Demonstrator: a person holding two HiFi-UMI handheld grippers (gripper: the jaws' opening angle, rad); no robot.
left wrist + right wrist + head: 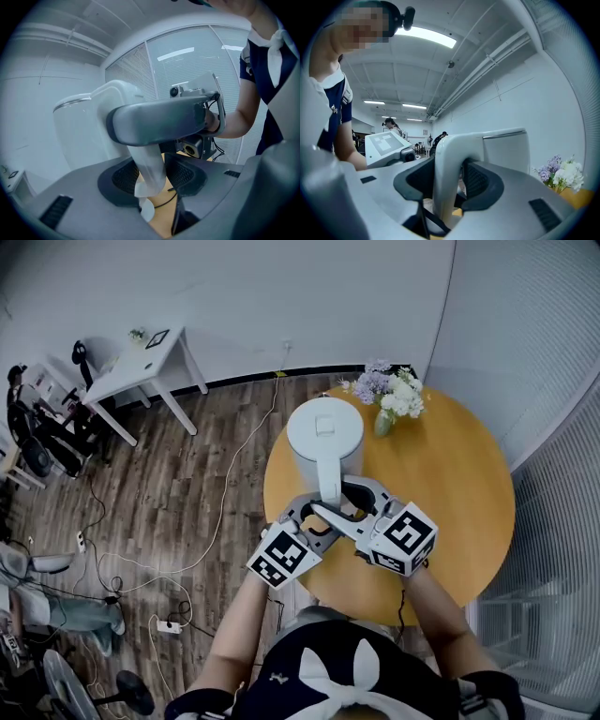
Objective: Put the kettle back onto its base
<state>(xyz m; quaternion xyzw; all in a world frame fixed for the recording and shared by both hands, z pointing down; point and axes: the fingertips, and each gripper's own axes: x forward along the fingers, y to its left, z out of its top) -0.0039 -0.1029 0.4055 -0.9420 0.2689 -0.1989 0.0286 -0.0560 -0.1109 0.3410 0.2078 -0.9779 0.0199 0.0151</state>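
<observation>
Holding the kettle (323, 432) by its handle (330, 479), left gripper (152, 176) and right gripper (447, 180) both clamped on it, over the round table (450, 484).

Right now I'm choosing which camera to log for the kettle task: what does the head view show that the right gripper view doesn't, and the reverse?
Only the head view: the whole round table, the wooden floor with cables, and a white side table. Only the right gripper view: ceiling lights, distant people, and how the right gripper grips the handle from both sides. Both: the kettle, the flowers and the left gripper.
</observation>
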